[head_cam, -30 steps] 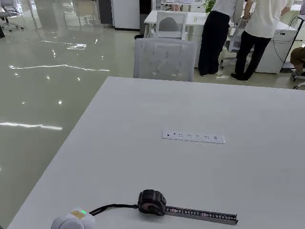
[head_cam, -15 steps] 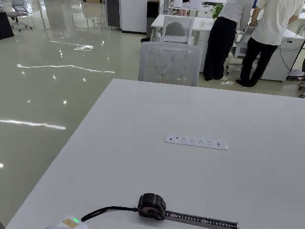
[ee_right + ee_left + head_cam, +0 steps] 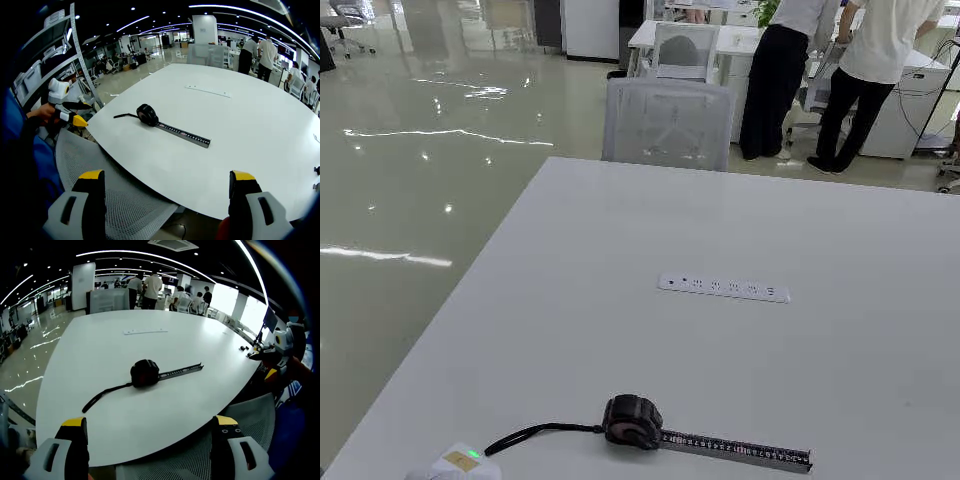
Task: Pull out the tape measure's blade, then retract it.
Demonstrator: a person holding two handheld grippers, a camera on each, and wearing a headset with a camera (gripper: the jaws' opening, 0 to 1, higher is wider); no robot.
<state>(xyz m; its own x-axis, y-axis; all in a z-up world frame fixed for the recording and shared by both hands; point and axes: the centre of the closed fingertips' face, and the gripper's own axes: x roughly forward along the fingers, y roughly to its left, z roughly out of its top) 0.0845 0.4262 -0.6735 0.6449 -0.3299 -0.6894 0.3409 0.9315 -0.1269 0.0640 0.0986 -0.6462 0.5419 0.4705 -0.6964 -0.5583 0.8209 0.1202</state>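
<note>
Gaping and empty: left claw (image 3: 150,421) and right claw (image 3: 167,175), short of the worktop (image 3: 720,230).
The tape measure (image 3: 633,421) is lying lower centre in the head view, blade (image 3: 735,449) partly out; I'm fearing an off-centre nip skidding the case, or the blade snapping back.

One tape measure (image 3: 632,421) lies on the one white desk (image 3: 570,300), with one blade (image 3: 735,450) drawn out on one side of it and one black wrist strap (image 3: 535,433) trailing from the other. Beyond the tape measure there is one white power strip (image 3: 723,288), then two mesh chairs (image 3: 667,122) past the desk's far edge, and farther back in the head view two people (image 3: 775,70) standing. On the near side of the tape measure there are two grippers, the left gripper (image 3: 150,425) and the right gripper (image 3: 167,177), each with two yellow-tipped jaws.
</note>
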